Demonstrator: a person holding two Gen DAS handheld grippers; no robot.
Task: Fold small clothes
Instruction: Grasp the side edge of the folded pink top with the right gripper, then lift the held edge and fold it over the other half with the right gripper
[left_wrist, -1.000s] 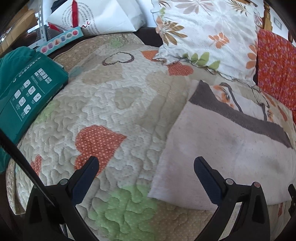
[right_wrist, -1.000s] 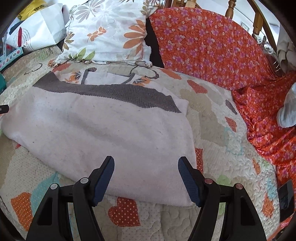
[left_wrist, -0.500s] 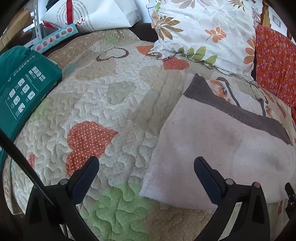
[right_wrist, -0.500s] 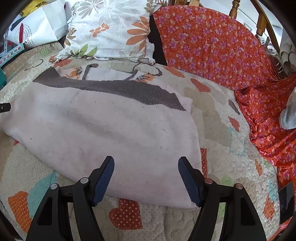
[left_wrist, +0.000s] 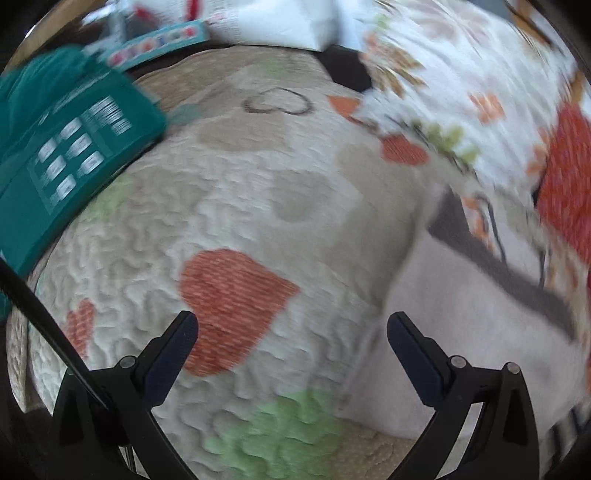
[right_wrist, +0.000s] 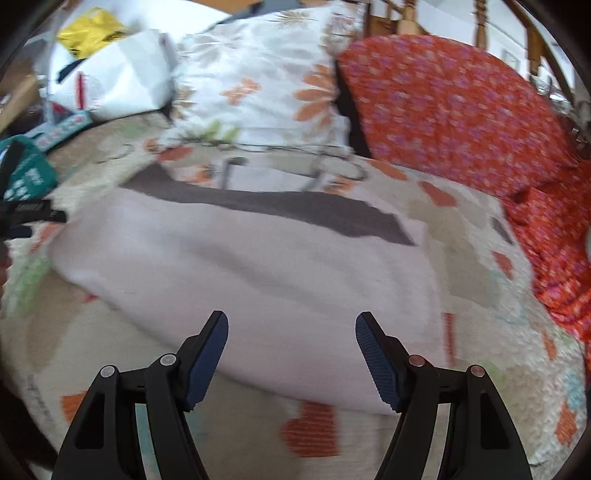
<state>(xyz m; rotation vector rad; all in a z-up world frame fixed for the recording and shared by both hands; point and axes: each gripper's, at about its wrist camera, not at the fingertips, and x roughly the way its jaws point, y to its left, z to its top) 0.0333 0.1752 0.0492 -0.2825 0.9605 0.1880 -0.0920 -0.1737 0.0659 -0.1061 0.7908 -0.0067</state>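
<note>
A pale pink garment with a dark grey band (right_wrist: 258, 266) lies flat on the quilted bed cover (right_wrist: 472, 266). In the left wrist view the garment (left_wrist: 461, 325) is at the right, its left edge by my right finger. My left gripper (left_wrist: 291, 325) is open and empty above the quilt (left_wrist: 258, 192), over an orange heart patch. My right gripper (right_wrist: 291, 325) is open and empty just above the garment's near edge. Both views are motion-blurred.
A floral pillow (right_wrist: 258, 92) and an orange flowered cushion (right_wrist: 443, 110) lie behind the garment. A teal package (left_wrist: 62, 166) lies at the left, with a white bag (right_wrist: 110, 81) behind it. Wooden bed posts stand at the back right.
Both grippers have shifted and the views are now blurred. The left view has swung left, so the garment sits farther right. Both grippers stay open.
</note>
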